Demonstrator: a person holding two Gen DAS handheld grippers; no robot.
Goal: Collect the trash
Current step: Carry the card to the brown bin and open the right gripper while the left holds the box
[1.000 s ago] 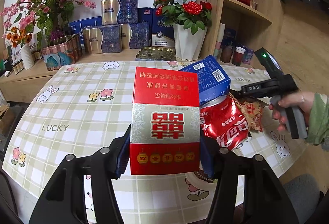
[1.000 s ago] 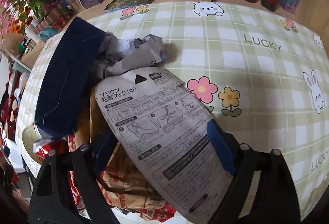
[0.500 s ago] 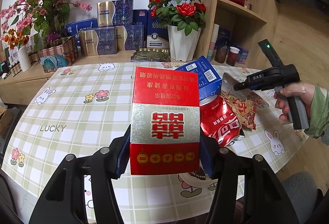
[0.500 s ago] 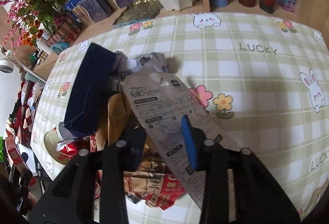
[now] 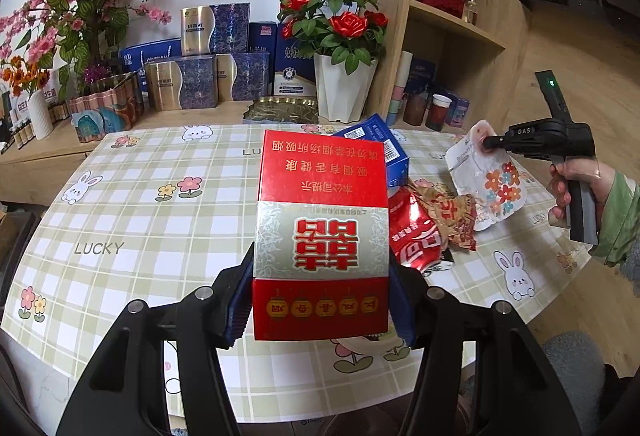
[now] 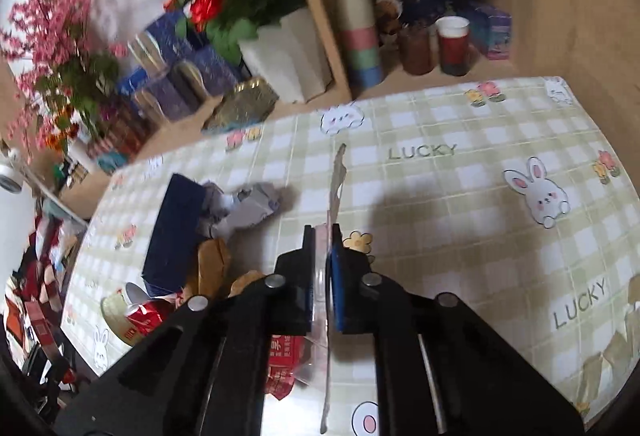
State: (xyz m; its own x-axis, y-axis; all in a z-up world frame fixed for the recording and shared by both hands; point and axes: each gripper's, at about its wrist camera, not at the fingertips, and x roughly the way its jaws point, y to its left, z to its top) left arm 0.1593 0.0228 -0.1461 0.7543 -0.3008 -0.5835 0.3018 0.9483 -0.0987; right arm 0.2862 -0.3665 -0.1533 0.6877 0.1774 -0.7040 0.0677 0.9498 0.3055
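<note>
Your left tool (image 5: 320,300) grips the red box (image 5: 322,232) between its pads, lifted above the checked surface (image 5: 160,220). Your right tool (image 6: 322,268) is pinched tight on the flat flowered packet (image 5: 490,180), raised off the surface. Beyond, the crushed red can (image 5: 412,236), brown wrapper (image 5: 452,216) and blue box (image 5: 380,144) lie together on the surface.

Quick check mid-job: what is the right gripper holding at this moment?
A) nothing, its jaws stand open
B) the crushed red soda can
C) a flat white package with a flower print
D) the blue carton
C: the right gripper is shut on the flat white package with a flower print, lifted clear of the table, while the crushed red soda can and blue carton lie below.
</note>
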